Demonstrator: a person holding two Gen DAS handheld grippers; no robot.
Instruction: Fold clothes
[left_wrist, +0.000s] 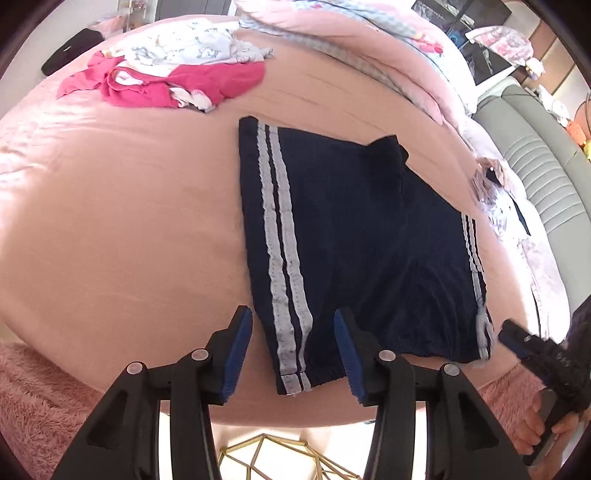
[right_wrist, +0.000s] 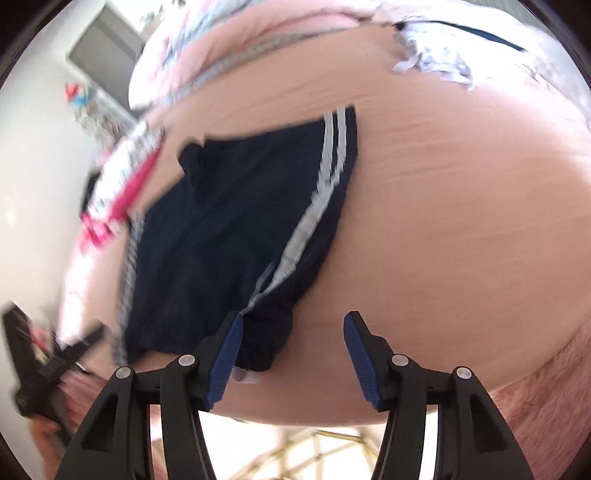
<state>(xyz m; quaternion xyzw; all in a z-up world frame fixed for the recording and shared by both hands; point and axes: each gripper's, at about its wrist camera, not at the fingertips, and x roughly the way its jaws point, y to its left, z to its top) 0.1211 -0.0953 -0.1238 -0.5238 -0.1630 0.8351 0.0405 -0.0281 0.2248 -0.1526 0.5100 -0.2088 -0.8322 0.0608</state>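
Navy shorts (left_wrist: 351, 240) with white side stripes lie flat on the pink bed, waistband toward me. My left gripper (left_wrist: 293, 354) is open, its jaws straddling the left striped waistband corner just above the cloth. In the right wrist view the shorts (right_wrist: 229, 229) appear blurred. My right gripper (right_wrist: 293, 360) is open, its left pad beside the bunched right waistband corner. The right gripper also shows at the left wrist view's right edge (left_wrist: 517, 338).
A pile of pink and white printed clothes (left_wrist: 166, 70) lies at the bed's far left. A folded pink duvet (left_wrist: 369, 48) lies along the far side. More printed clothes (left_wrist: 506, 214) sit at the right by a grey headboard (left_wrist: 546, 173). A gold wire basket (left_wrist: 280, 458) stands below the bed edge.
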